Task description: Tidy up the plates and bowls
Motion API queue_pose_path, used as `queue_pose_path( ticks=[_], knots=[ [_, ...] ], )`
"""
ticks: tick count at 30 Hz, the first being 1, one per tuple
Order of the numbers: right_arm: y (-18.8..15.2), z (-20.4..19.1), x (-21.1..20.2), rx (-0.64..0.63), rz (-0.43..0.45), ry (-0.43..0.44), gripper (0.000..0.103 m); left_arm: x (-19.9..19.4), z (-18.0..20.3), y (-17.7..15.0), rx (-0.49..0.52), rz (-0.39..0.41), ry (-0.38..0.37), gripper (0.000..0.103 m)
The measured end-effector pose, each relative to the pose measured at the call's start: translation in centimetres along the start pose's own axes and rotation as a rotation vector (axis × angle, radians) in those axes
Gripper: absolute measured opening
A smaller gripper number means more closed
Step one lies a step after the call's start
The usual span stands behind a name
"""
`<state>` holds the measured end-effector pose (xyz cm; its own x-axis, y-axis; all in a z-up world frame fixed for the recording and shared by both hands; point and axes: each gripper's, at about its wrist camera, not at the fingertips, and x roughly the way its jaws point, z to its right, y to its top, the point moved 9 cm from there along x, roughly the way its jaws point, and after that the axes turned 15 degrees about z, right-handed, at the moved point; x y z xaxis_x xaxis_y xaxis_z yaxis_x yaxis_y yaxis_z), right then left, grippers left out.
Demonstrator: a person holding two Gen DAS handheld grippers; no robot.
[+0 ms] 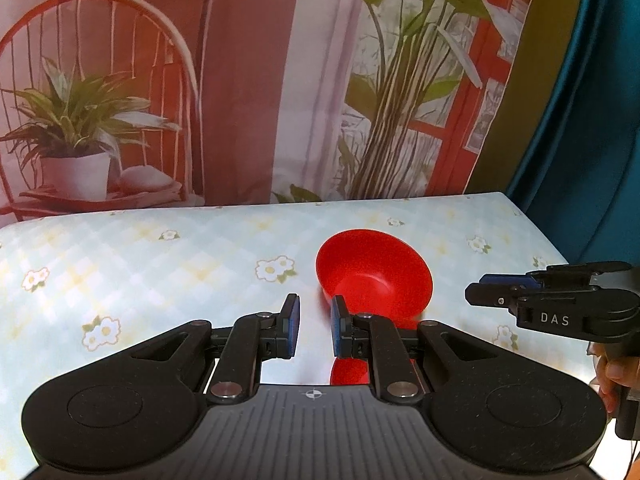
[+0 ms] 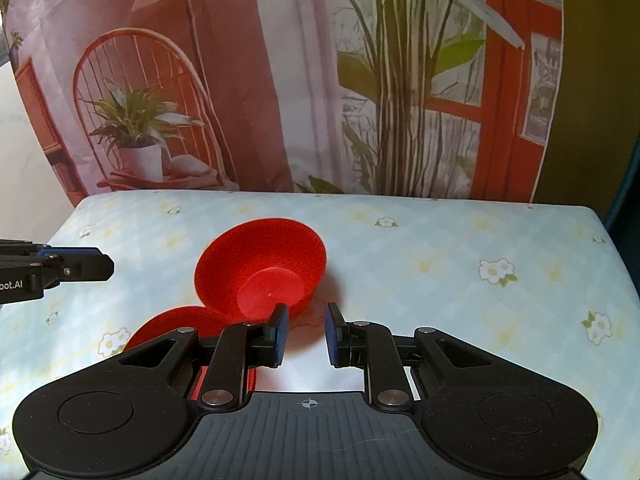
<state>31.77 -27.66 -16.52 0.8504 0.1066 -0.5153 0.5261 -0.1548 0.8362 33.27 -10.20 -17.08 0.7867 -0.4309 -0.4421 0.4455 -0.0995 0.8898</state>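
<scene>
A red bowl point(image 1: 374, 276) stands tilted on its edge on the table, leaning on a red plate point(image 1: 349, 372) that lies flat. In the right wrist view the bowl point(image 2: 260, 268) shows its inside and the plate point(image 2: 176, 326) lies at its lower left, partly under my fingers. My left gripper point(image 1: 316, 330) is open and empty, its right finger close to the bowl's near rim. My right gripper point(image 2: 306, 330) is open and empty, just right of the bowl. Each gripper shows from the side in the other view: the right one point(image 1: 476, 292), the left one point(image 2: 106, 266).
The table point(image 2: 440, 264) has a pale checked cloth with daisy prints. A printed backdrop point(image 2: 280, 80) of plants and a red chair hangs behind its far edge. A teal curtain point(image 1: 592, 100) hangs at the right.
</scene>
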Motion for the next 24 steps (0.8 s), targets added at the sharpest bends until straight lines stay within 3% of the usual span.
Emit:
queue_pose_path(
  ticks=[24],
  knots=[
    [0.5,0.7,5.2,0.062,-0.017,0.007,0.024,6.1,0.1,-0.6,-0.070,-0.045,-0.031,0.019]
  ],
)
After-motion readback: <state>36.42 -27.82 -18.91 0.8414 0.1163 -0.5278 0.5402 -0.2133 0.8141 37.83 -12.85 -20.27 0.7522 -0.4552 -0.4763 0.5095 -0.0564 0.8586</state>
